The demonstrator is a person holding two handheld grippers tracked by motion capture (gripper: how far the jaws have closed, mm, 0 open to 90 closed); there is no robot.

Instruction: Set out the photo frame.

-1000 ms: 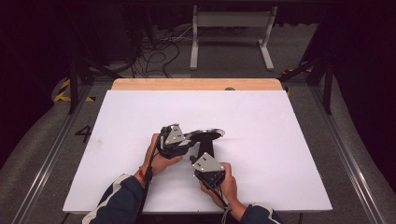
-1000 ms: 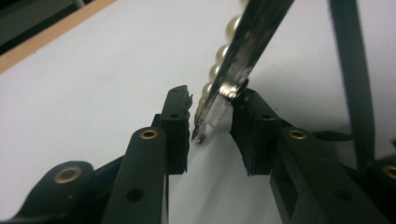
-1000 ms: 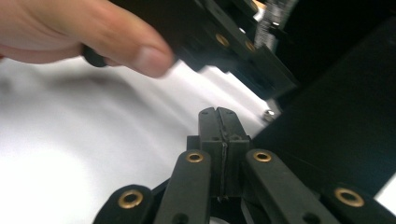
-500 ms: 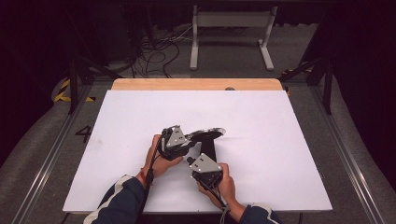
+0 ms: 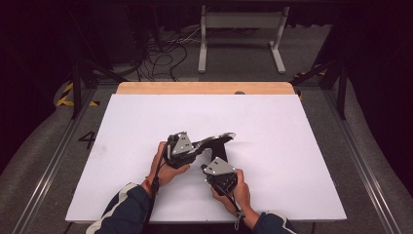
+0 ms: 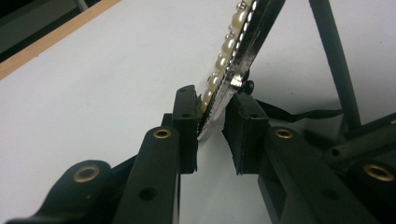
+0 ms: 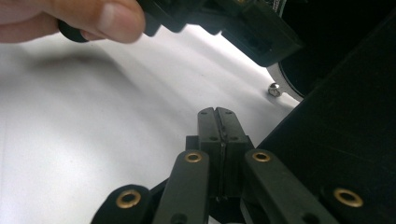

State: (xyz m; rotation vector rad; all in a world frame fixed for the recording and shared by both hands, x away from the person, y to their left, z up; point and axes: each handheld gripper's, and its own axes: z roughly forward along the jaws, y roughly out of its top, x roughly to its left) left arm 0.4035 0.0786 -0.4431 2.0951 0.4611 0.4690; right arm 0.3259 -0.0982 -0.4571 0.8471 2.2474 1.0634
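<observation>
At centre frame the left gripper [image 6: 211,121] has just been closing on a pearl-edged mirror [image 6: 233,51] — its rim sits between the pads, one touching. The right gripper [image 7: 217,114] is fully closed, empty, beside a black stand [image 7: 345,121].

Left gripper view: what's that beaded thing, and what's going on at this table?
A person at a white table works with a gripper in each hand. The left gripper has the edge of a flat, pearl-rimmed piece between its jaws; they have just been closing on it, and one pad looks to touch it while the other shows a small gap. The piece is tilted up off the table, with a thin black stand leg beside it. The right gripper is shut on nothing, close beside the left one.
</observation>
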